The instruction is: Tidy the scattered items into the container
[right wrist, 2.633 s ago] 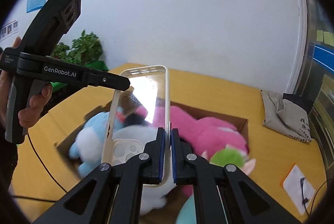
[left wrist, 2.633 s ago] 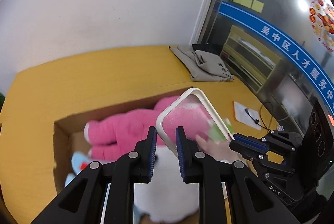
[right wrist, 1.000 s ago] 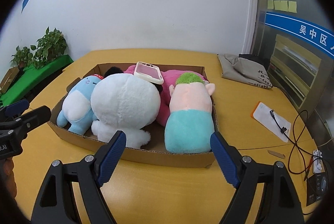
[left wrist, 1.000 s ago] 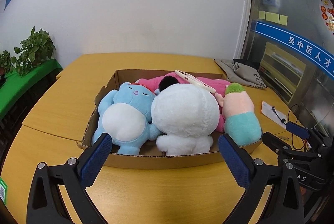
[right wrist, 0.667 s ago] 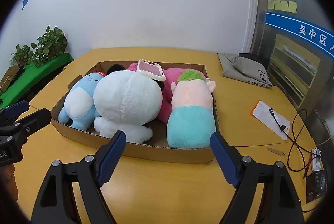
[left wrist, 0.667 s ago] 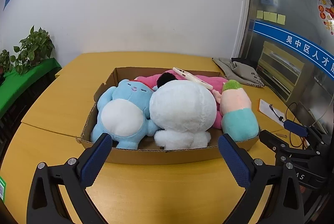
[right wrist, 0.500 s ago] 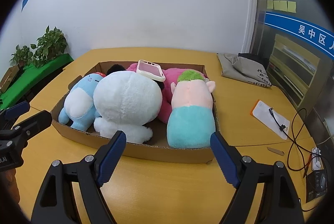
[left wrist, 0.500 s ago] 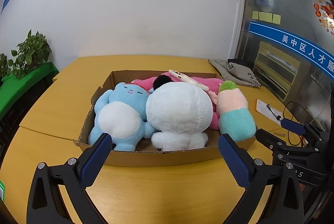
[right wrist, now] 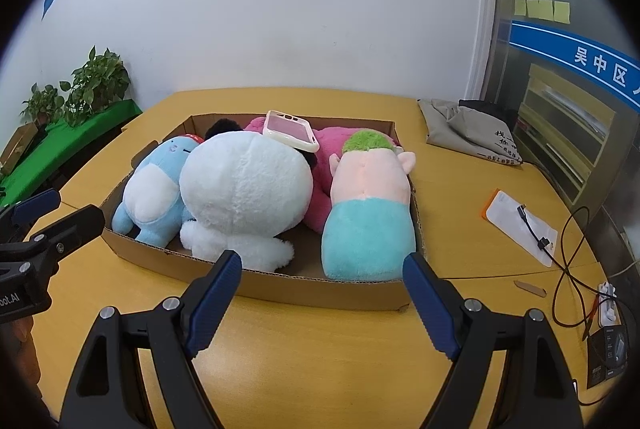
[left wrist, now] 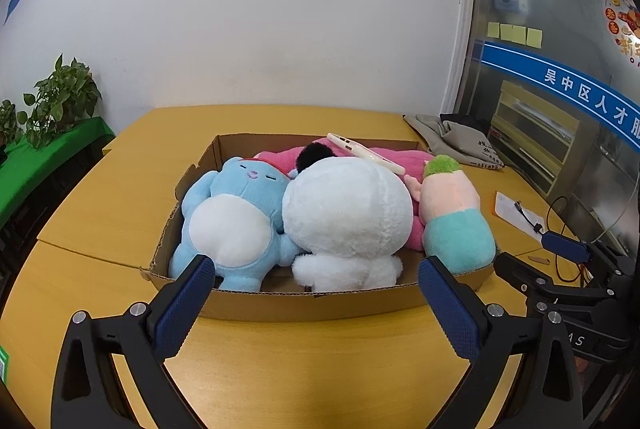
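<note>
both your grippers, left gripper (left wrist: 316, 289) and right gripper (right wrist: 320, 281), gape wide, empty. phone case (right wrist: 291, 131) is perched on white plush (right wrist: 244, 185); bump the cardboard box (right wrist: 280, 289) and it'll likely slide off.

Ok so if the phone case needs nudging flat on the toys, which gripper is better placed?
Probably the right gripper: the phone case sits nearly straight ahead between its open jaws. The left gripper, also open, sees it edge-on and off to the right.
</note>
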Demonstrator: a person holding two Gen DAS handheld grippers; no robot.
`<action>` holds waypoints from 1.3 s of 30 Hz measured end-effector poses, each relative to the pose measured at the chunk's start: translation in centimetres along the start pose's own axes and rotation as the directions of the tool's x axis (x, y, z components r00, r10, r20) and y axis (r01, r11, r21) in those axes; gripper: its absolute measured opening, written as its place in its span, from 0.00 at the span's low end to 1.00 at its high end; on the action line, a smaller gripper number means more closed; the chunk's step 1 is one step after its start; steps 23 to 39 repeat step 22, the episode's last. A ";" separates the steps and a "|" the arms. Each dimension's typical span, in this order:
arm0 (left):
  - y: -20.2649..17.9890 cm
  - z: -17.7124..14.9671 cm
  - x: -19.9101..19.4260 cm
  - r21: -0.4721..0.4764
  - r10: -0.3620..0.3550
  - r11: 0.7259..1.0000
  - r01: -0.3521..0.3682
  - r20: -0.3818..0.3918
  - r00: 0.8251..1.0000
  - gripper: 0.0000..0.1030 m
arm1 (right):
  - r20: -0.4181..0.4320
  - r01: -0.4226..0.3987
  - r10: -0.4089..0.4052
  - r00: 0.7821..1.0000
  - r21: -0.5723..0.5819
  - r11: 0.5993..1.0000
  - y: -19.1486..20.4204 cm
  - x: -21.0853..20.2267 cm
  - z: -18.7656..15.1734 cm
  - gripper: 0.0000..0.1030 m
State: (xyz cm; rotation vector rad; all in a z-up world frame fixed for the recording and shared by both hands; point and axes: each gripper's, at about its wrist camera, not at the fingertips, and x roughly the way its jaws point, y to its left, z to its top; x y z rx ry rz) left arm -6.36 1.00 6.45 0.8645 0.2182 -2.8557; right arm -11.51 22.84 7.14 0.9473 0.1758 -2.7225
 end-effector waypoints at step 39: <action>-1.0 -0.9 0.4 0.018 -0.005 1.000 0.006 -0.074 0.997 1.00 | -0.006 0.002 -0.002 1.000 0.001 1.000 0.1 0.3 -0.3 0.81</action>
